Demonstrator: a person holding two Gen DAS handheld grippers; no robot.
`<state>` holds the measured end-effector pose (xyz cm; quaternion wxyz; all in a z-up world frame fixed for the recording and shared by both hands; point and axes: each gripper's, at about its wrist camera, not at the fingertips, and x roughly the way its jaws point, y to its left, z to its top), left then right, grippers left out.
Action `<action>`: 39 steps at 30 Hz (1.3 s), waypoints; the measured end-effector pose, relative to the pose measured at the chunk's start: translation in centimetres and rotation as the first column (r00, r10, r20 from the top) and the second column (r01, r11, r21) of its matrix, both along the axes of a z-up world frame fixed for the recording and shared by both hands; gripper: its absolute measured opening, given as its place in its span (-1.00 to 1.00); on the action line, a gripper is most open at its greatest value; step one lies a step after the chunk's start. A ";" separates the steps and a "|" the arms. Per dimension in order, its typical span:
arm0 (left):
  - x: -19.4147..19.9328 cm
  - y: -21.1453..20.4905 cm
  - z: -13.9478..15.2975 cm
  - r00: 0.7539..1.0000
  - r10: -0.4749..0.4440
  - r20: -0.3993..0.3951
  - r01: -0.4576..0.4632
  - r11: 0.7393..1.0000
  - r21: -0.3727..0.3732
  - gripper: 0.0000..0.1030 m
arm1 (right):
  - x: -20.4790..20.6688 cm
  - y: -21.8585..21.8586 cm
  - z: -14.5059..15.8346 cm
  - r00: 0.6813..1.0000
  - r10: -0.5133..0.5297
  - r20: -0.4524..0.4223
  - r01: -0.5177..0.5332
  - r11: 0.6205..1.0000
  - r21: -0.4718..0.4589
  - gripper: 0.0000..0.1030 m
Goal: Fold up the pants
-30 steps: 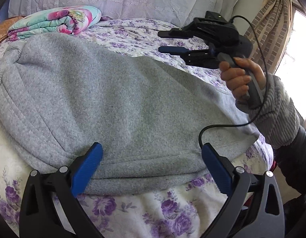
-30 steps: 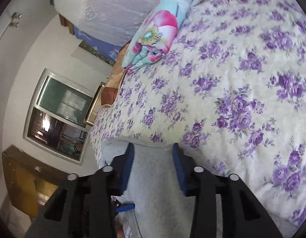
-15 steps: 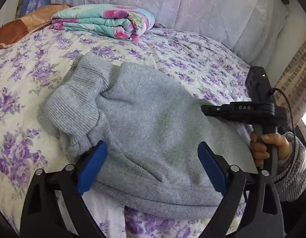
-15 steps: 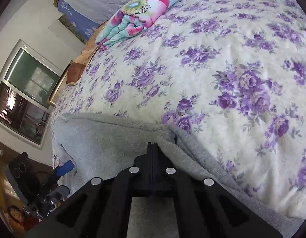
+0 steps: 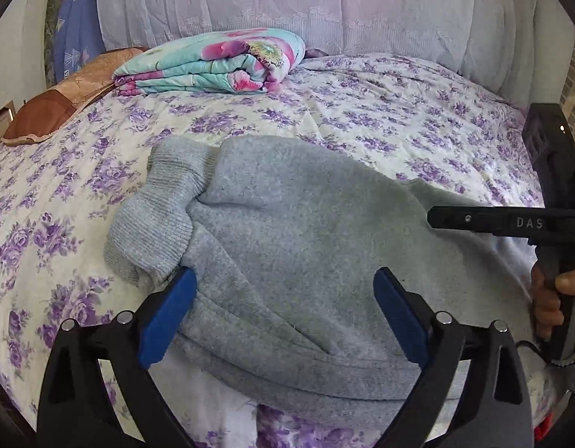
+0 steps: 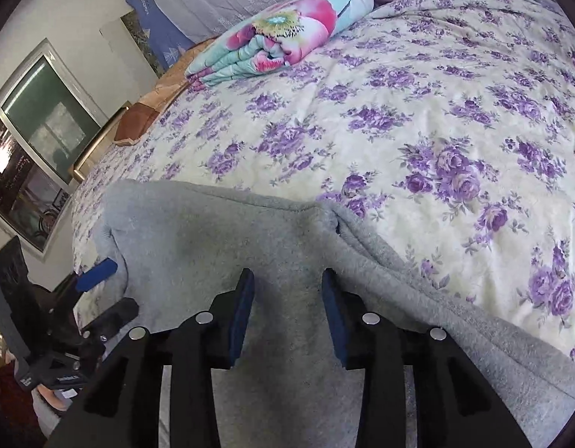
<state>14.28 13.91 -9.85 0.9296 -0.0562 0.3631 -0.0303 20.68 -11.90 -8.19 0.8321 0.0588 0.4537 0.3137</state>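
The grey sweatpants (image 5: 287, 231) lie folded on the purple-flowered bed sheet (image 5: 380, 112), their ribbed cuffs (image 5: 156, 216) bunched at the left. My left gripper (image 5: 283, 298) hovers over the near edge of the pants. Its jaws are opening wide, with fabric below the gap and the blue pads (image 5: 168, 313) not pressing on it. At the right edge a hand (image 5: 548, 298) holds my right gripper (image 5: 434, 220). In the right wrist view my right gripper (image 6: 287, 298) sits low over the pants (image 6: 212, 239). Its jaws are opening too, and cloth lies under them ungripped.
A folded floral quilt (image 5: 212, 63) and a brown pillow (image 5: 52, 112) lie at the head of the bed, with a lilac lace cover (image 5: 324, 7) behind. A window (image 6: 33, 149) stands to the left. Bare sheet stretches beyond the pants.
The right gripper, shut on the grey fabric half a second ago, has let it go and opened. The pants, spread wide a second ago, now lie folded. The left gripper has pulled back a little.
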 end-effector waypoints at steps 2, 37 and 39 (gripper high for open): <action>-1.0 1.1 1.3 0.999 -0.017 0.031 0.020 0.994 -0.111 0.80 | -2.7 -1.1 1.4 0.998 0.001 0.070 -0.001 1.000 -0.007 -0.03; -5.5 -0.4 -0.2 0.997 -0.059 0.046 0.065 0.985 -0.157 0.90 | -20.6 -38.3 -5.8 0.606 -0.693 -0.391 0.782 0.429 0.451 0.51; -5.6 -0.2 0.0 0.997 -0.055 0.049 0.063 0.983 -0.171 0.90 | -19.5 -38.3 -6.0 0.598 -0.699 -0.393 0.790 0.428 0.439 0.51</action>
